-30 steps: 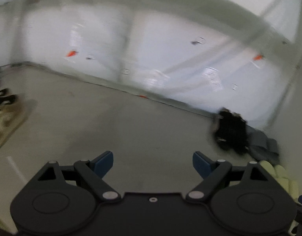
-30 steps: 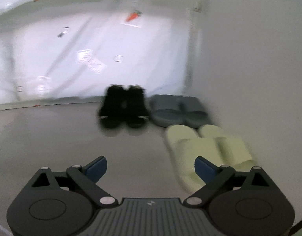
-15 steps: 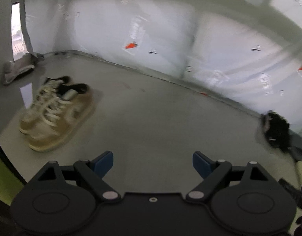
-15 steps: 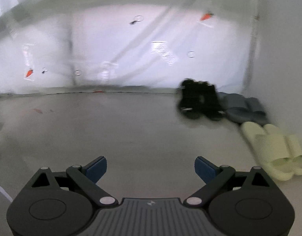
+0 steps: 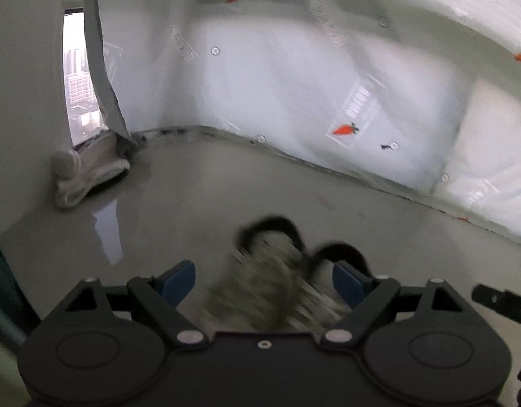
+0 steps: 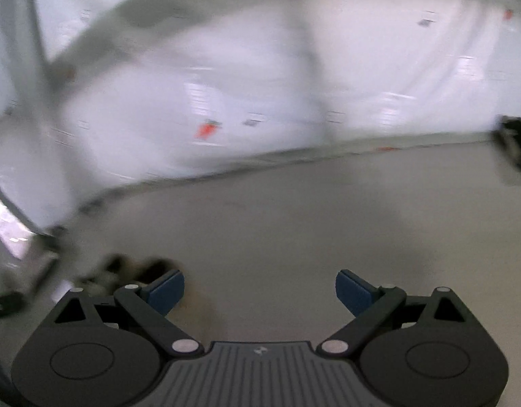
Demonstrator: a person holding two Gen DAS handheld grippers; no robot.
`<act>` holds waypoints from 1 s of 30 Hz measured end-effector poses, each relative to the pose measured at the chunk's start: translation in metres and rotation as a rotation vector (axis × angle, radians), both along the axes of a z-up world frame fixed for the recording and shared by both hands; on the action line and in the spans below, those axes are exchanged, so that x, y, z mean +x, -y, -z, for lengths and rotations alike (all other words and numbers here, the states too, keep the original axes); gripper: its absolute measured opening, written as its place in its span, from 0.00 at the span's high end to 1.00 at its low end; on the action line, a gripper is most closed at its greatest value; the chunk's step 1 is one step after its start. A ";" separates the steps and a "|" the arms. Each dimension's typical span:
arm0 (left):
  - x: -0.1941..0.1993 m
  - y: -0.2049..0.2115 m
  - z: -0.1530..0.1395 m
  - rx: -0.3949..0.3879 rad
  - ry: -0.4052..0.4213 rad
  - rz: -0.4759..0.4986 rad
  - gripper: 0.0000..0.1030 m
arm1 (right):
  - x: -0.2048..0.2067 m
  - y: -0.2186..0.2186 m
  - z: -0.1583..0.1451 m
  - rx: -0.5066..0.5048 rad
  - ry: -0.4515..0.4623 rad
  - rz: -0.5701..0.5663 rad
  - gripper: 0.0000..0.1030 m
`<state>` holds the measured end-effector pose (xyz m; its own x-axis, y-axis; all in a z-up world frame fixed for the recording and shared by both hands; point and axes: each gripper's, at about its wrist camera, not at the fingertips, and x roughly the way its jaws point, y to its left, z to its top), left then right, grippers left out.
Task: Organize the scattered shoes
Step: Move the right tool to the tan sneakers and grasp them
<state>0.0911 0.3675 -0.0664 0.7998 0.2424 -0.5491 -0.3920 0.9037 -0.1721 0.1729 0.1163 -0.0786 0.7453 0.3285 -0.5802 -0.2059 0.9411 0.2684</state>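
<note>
Grey concrete floor [image 5: 199,203] fills both views, bounded by a white plastic sheet [image 5: 294,84] printed with small carrots. Over the last second I have swung both tools away from the corner where the black shoes, grey slippers and pale green slippers sit paired against the wall, and toward the far side of the room. I judge that group already placed, which leaves the tan sneakers [image 5: 277,285] as the pair to collect.

Left wrist view: the sneakers, half a second ago well off to the left of the frame, now lie directly ahead on open floor, well clear of the wall edge. They sit side by side, heavily motion-blurred, dark collar openings pointing away from me. The left gripper [image 5: 264,283] has its jaws spread wide; the pair appears between the blue pads [image 5: 177,281], but I cannot tell whether any pad touches a shoe.

Right wrist view: the same sneakers [image 6: 124,268] appear as a smear just beyond the left pad, outside the jaw gap. The right gripper [image 6: 260,291] is likewise spread wide and holds nothing, with bare floor between its pads. The black shoes [image 6: 518,142] show only at the far right edge.
</note>
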 end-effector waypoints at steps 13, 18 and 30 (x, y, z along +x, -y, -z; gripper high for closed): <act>0.077 -0.111 0.045 -0.063 -0.040 0.075 0.14 | 0.077 -0.142 0.017 -0.006 -0.173 -0.104 0.23; 0.123 -0.130 0.069 -0.108 -0.100 0.158 0.14 | 0.115 -0.167 0.043 -0.050 -0.335 -0.064 0.24; 0.205 -0.165 0.103 -0.206 -0.255 0.299 0.14 | 0.143 -0.197 0.072 -0.126 -0.514 0.019 0.19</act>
